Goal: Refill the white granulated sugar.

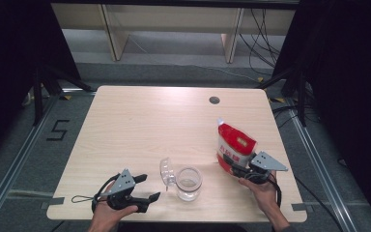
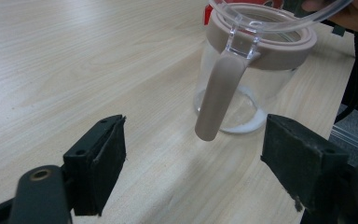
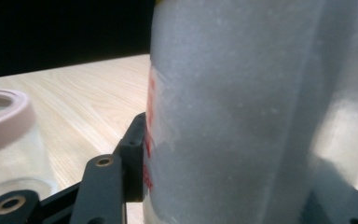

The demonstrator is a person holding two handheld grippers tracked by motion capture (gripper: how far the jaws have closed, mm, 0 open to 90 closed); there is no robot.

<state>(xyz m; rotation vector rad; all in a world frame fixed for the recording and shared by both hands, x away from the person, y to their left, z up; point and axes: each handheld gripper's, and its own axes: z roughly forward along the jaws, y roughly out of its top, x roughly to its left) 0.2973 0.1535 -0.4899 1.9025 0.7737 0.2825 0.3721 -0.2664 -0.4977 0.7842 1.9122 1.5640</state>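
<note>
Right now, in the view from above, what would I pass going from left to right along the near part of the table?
Left black two-jaw gripper → clear flipped-open lid → clear glass jar with a beige rim → red and white pouch → right black gripper, clamped on the pouch's lower part.

Bare table (image 1: 140,121) lies open; the jar (image 1: 189,184) and pouch (image 1: 234,143) block the near right.

red-white pouch (image 1: 234,145): upright, table's right | glass jar (image 1: 189,183): lid open
</note>
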